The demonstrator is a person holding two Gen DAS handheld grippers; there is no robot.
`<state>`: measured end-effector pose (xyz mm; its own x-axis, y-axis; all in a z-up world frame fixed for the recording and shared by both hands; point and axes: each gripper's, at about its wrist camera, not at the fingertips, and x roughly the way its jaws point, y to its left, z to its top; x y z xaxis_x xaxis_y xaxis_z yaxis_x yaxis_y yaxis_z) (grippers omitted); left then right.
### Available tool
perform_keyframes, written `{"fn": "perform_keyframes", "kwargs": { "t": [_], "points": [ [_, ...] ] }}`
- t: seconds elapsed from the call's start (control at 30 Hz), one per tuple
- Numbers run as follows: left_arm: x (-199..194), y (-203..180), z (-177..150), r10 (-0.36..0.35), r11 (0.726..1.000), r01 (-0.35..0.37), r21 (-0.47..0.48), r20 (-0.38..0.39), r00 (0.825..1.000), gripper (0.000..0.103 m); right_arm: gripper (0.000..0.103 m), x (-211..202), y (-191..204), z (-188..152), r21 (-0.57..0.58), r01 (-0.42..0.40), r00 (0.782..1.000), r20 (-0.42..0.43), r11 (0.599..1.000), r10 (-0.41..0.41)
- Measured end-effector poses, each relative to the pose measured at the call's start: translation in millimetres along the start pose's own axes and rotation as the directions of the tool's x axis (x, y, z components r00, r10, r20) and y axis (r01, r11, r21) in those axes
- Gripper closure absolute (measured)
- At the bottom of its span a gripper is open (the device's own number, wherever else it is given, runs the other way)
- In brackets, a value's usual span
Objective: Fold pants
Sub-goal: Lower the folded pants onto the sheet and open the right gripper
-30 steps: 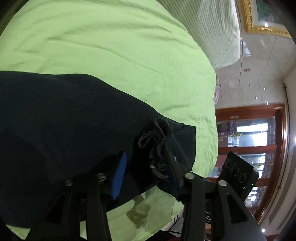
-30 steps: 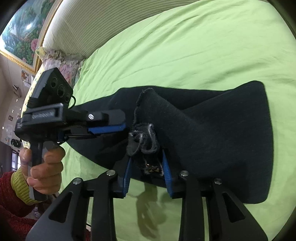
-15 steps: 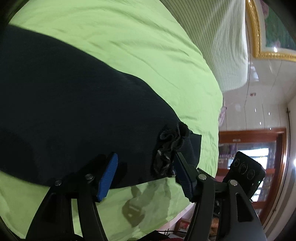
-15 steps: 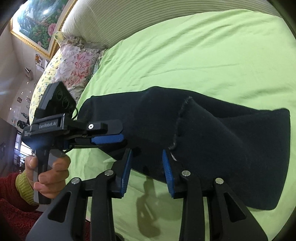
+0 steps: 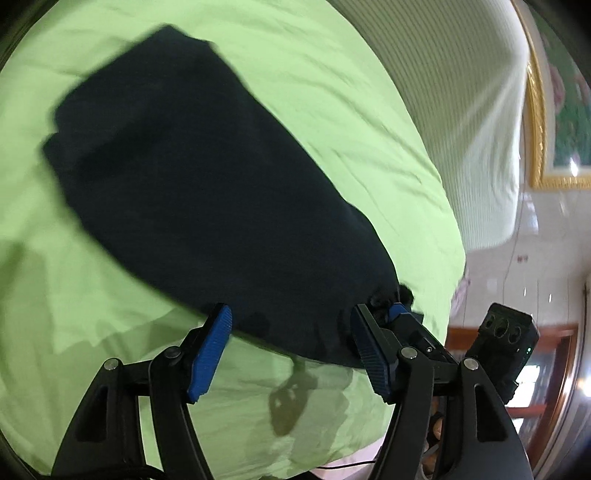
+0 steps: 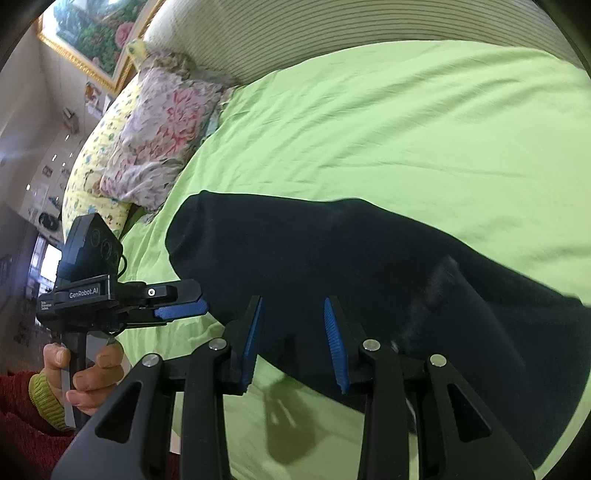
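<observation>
Dark navy pants [image 5: 207, 184] lie folded and flat on the green bed sheet [image 5: 332, 92]. My left gripper [image 5: 291, 347] hovers over their near edge. Its jaws are opening, and the cloth lies below the blue pads [image 5: 210, 350], not pinched. The right gripper [image 5: 400, 314] shows at the right, beside a ruffled bit of hem. In the right wrist view the pants [image 6: 351, 266] stretch across the sheet. My right gripper [image 6: 293, 343] stands open above their near edge with nothing pressed between its pads. The left gripper [image 6: 195, 299] is at the left, held by a hand [image 6: 88, 376].
Floral pillows [image 6: 155, 136] and a striped headboard cushion [image 6: 332, 37] lie at the bed's far end. A gold-framed painting [image 6: 96, 33] hangs above. The bed's near edge runs just below both grippers. A wooden door frame [image 5: 546, 369] stands off the bed.
The bunched fabric has left both grippers and the pants now lie flat. The left jaws have widened. Both grippers have drawn back toward the bed's near edge.
</observation>
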<state>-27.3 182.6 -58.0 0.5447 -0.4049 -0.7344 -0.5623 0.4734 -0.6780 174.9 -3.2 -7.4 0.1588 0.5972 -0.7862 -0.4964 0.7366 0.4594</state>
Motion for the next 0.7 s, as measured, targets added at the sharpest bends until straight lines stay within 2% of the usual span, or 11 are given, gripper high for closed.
{"fn": "perform_keyframes", "kwargs": {
  "t": [0.1, 0.37, 0.7],
  "points": [
    [-15, 14, 2, 0.016, 0.998, -0.014, -0.053, 0.052, 0.999, 0.035, 0.068, 11, 10, 11, -0.034, -0.013, 1.0, -0.018, 0.999, 0.013],
    [-38, 52, 11, 0.06, 0.984, -0.04, -0.175, 0.11, 0.992, 0.034, 0.068, 42, 39, 44, -0.13, -0.045, 0.998, -0.058, 0.991, 0.038],
    [-42, 77, 25, 0.1, 0.97, -0.065, -0.236, 0.141, 0.985, 0.034, 0.067, 85, 65, 97, -0.229, -0.083, 0.992, -0.116, 0.97, 0.058]
  ]
}}
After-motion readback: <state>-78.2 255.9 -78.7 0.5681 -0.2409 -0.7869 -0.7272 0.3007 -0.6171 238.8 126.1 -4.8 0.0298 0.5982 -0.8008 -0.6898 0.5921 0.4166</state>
